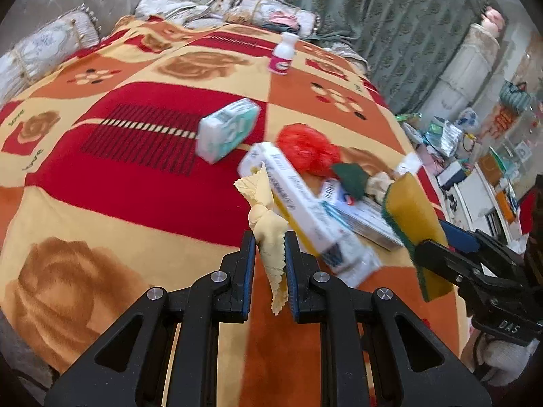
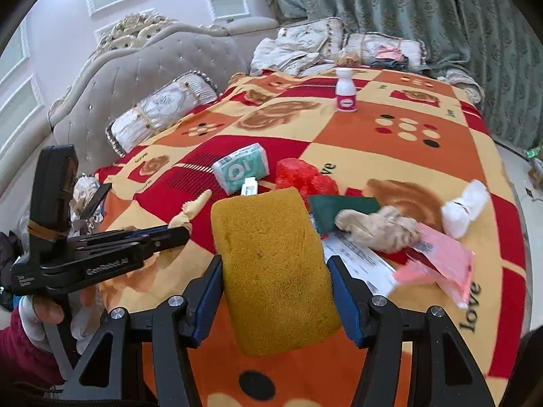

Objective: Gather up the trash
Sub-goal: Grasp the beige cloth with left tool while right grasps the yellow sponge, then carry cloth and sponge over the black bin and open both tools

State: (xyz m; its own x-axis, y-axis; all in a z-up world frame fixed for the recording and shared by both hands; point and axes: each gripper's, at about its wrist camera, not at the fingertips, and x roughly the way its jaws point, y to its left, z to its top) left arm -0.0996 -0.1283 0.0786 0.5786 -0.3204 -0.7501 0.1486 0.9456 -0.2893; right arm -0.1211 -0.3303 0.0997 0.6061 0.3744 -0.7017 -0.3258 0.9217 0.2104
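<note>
My left gripper [image 1: 269,240] is shut on a cream twisted wrapper [image 1: 268,234], lifted above the bed's patterned blanket [image 1: 135,156]; the left gripper also shows in the right wrist view [image 2: 176,230]. My right gripper [image 2: 275,271] is shut on a yellow sponge [image 2: 271,268] with a green scouring side, seen from the left wrist as the sponge [image 1: 414,224]. On the blanket lie a teal tissue pack [image 2: 242,168], a red plastic bag [image 2: 302,176], a green scouring pad [image 2: 339,208], a beige crumpled cloth [image 2: 380,232], a white carton [image 1: 305,210], pink paper [image 2: 444,268] and a white wad [image 2: 465,208].
A white bottle with a pink label [image 2: 346,91] stands upright far back on the blanket. Pillows [image 2: 159,112] and a grey tufted headboard [image 2: 135,68] line the left side. Green curtains [image 2: 407,6] hang behind. A cluttered shelf [image 1: 475,169] stands to the right of the bed.
</note>
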